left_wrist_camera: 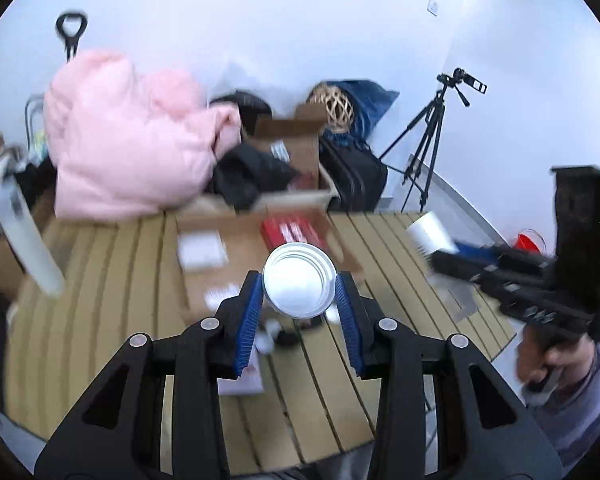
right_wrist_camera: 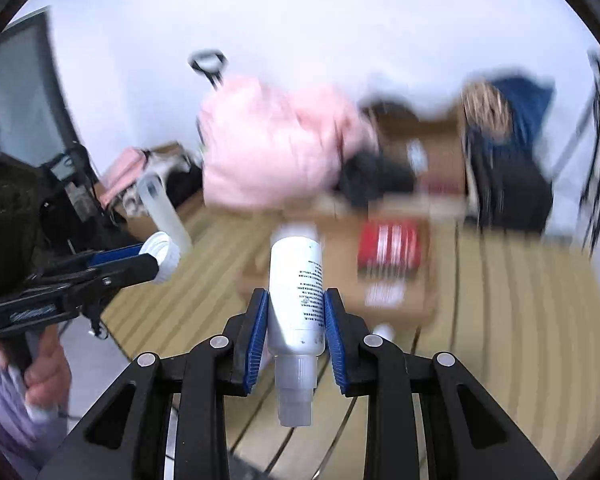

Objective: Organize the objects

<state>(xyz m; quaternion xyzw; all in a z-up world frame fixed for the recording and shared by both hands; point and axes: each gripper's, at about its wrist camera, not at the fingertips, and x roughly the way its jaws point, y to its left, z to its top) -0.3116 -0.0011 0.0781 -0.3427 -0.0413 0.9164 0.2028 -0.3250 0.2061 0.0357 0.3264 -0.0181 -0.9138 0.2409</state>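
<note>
Both views are smeared by motion, so the clutter beyond the jaws is hard to read: a pink jacket [left_wrist_camera: 128, 148], a cardboard box [left_wrist_camera: 292, 148] and a camera tripod [left_wrist_camera: 428, 152] are only roughly legible. Printing on the flat carton [left_wrist_camera: 260, 252] ahead of the left jaws cannot be made out.

The left gripper [left_wrist_camera: 300, 300] is clenched on a white cap [left_wrist_camera: 299, 279], its open underside facing the camera, held above the slatted surface [left_wrist_camera: 112, 280].

The right gripper [right_wrist_camera: 296, 332] grips a white bottle [right_wrist_camera: 296, 288] around its lower body, neck pointing back toward the camera and uncapped; the bottle's far end is blurred. Its jaws are narrowed to the bottle's width.
</note>
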